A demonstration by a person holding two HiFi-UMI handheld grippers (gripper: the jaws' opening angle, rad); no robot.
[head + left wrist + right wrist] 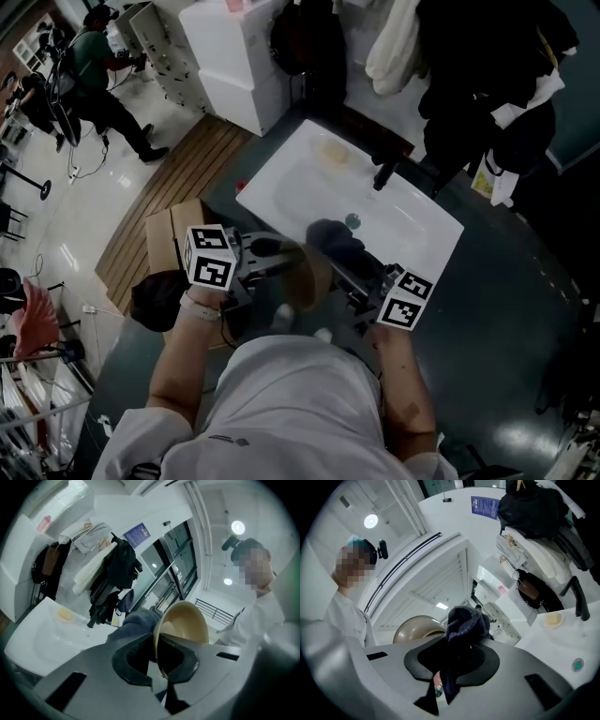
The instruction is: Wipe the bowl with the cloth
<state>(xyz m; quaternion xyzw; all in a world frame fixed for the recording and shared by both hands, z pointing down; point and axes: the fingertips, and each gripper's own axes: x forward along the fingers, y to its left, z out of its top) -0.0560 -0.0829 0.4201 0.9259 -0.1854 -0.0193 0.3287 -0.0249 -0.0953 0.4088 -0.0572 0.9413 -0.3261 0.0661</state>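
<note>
Left tongs (158,663) on bowl (185,620), right tongs (452,665) on cloth (464,620); sink (412,216) beyond

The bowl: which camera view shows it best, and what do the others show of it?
The left gripper view: the bowl sits central, its tan inside facing the camera, rim pinched in the left gripper. The right gripper view shows only its outside beside the cloth; the head view shows it blurred, edge-on.
</note>
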